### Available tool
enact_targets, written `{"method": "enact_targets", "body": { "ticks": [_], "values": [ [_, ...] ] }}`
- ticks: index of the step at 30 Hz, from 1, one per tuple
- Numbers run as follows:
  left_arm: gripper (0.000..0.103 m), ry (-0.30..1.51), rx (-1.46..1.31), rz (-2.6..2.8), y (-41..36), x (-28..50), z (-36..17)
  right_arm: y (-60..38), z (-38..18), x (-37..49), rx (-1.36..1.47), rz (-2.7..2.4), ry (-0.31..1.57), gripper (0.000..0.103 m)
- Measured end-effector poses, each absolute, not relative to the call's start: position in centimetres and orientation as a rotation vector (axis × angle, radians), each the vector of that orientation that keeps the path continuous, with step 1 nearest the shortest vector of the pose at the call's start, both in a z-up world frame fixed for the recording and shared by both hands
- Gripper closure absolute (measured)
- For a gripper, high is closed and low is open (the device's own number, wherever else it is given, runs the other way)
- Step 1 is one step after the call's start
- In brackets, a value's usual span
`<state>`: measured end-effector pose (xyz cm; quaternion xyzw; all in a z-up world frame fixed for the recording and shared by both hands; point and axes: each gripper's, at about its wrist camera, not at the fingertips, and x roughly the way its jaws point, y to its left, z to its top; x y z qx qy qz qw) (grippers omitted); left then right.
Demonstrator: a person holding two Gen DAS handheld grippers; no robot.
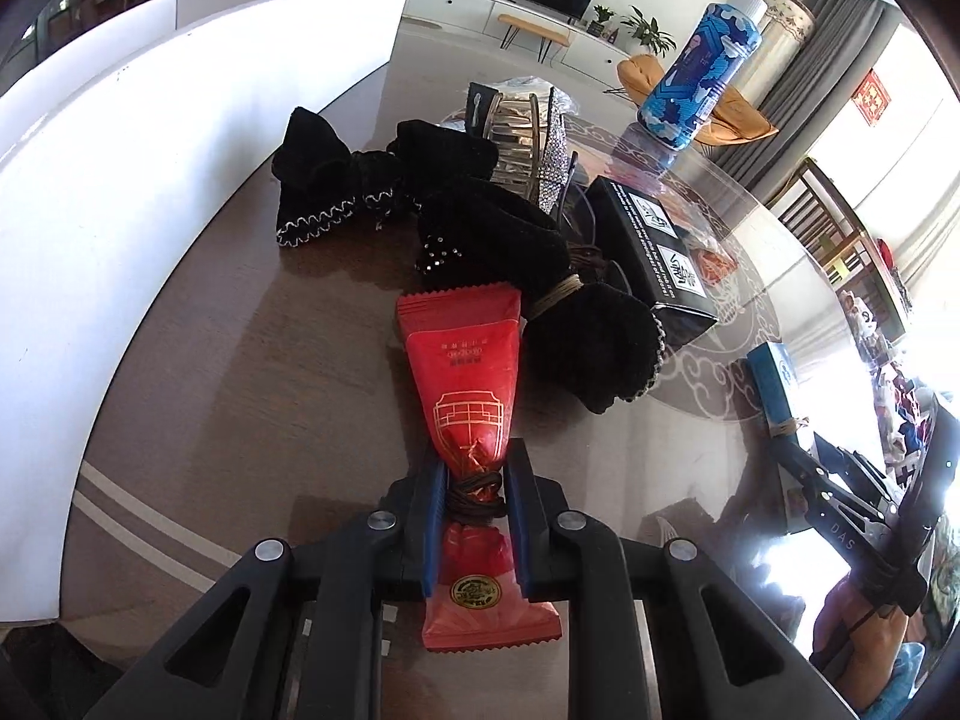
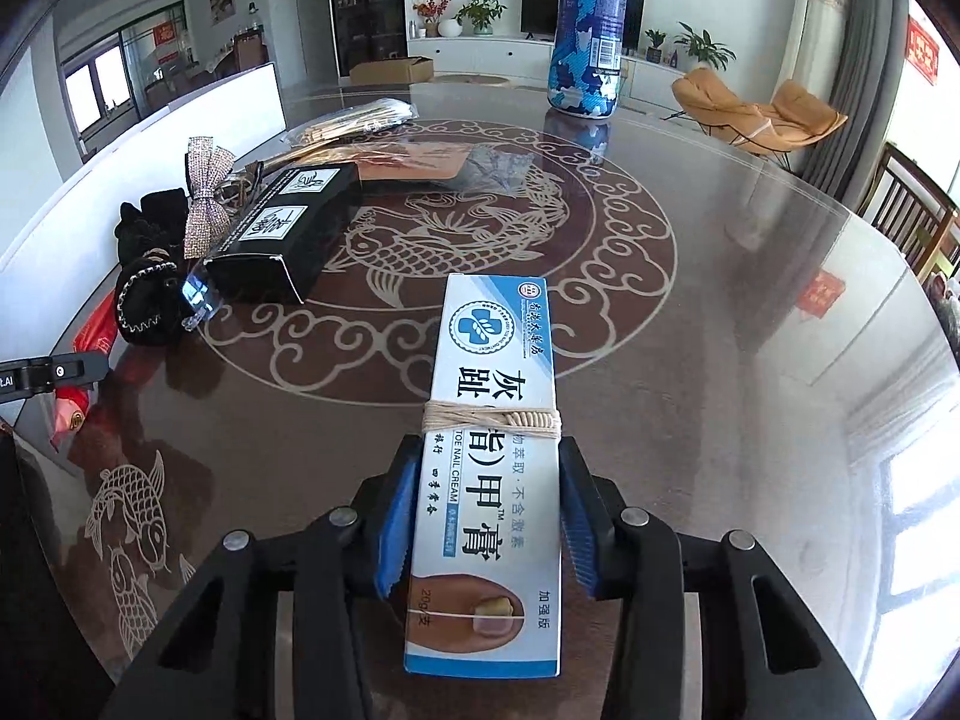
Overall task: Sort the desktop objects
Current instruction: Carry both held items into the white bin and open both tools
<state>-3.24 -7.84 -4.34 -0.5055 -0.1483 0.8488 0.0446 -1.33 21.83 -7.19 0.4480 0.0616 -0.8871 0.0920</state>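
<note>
A red snack packet (image 1: 462,372), tied at its waist with dark string, lies lengthwise on the dark table. My left gripper (image 1: 474,480) is shut on it at the tied waist, both blue pads pressing in. In the right wrist view a blue and white nail cream box (image 2: 498,348), wrapped with pale twine, sits between the blue pads of my right gripper (image 2: 489,480). Both pads touch its long sides, so it is shut on the box. The left wrist view shows that box (image 1: 774,384) at the right edge.
Black velvet bows (image 1: 480,222), a rhinestone bow (image 2: 204,192) and a black carton (image 2: 288,222) cluster ahead of the red packet. A blue patterned bottle (image 2: 588,30) stands at the far side. A white panel (image 1: 120,180) borders the table's left. The glass tabletop (image 2: 750,300) carries a fish pattern.
</note>
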Motion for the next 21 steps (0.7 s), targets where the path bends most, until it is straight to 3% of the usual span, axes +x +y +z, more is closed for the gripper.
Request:
{"method": "enact_targets", "body": {
  "ticks": [2, 4, 5, 7, 8, 9, 13, 14, 15, 16, 17, 18, 21],
  "values": [
    [0.084, -0.426, -1.571, 2.6, -7.7, -3.2, -4.3, 22.0, -7.1, -1.7, 1.358, -2.628, 0.234, 0.039],
    [0.082, -0.354, -1.601, 2.601, -7.4, -3.3, -4.1, 21.8, -7.1, -2.3, 1.385, -2.588, 0.247, 0.039],
    [0.075, -0.302, -1.62, 2.606, -7.1, -3.2, -4.0, 21.6, -7.0, -2.7, 1.398, -2.572, 0.259, 0.039],
    [0.05, -0.169, -1.674, 2.627, -6.3, -3.5, -4.0, 21.1, -6.9, -3.2, 1.422, -2.544, 0.309, 0.038],
    [0.031, -0.1, -1.701, 2.645, -5.9, -3.5, -4.0, 20.8, -6.9, -3.4, 1.435, -2.53, 0.336, 0.034],
    [0.023, -0.046, -1.713, 2.665, -5.6, -3.4, -4.1, 20.6, -6.9, -3.6, 1.45, -2.518, 0.361, 0.031],
    [0.023, 0.013, -1.749, 2.664, -5.2, -3.6, -4.6, 20.5, -7.0, -4.1, 1.472, -2.48, 0.395, 0.026],
    [0.023, 0.023, -1.756, 2.663, -5.1, -3.7, -4.7, 20.5, -7.0, -4.2, 1.475, -2.472, 0.39, 0.028],
    [0.03, 0.017, -1.745, 2.661, -5.1, -3.7, -4.6, 20.6, -7.0, -4.2, 1.477, -2.464, 0.381, 0.032],
    [0.04, -0.008, -1.724, 2.654, -5.1, -3.7, -4.5, 20.6, -6.9, -4.2, 1.469, -2.453, 0.359, 0.055],
    [0.068, -0.009, -1.706, 2.664, -5.4, -3.6, -4.2, 20.7, -6.7, -4.2, 1.466, -2.451, 0.347, 0.058],
    [0.084, -0.004, -1.703, 2.657, -5.5, -3.6, -4.0, 20.8, -6.7, -4.1, 1.472, -2.446, 0.342, 0.058],
    [0.085, -0.056, -1.668, 2.639, -5.9, -3.1, -3.5, 21.3, -6.4, -3.9, 1.479, -2.414, 0.261, 0.058]
  ]
}}
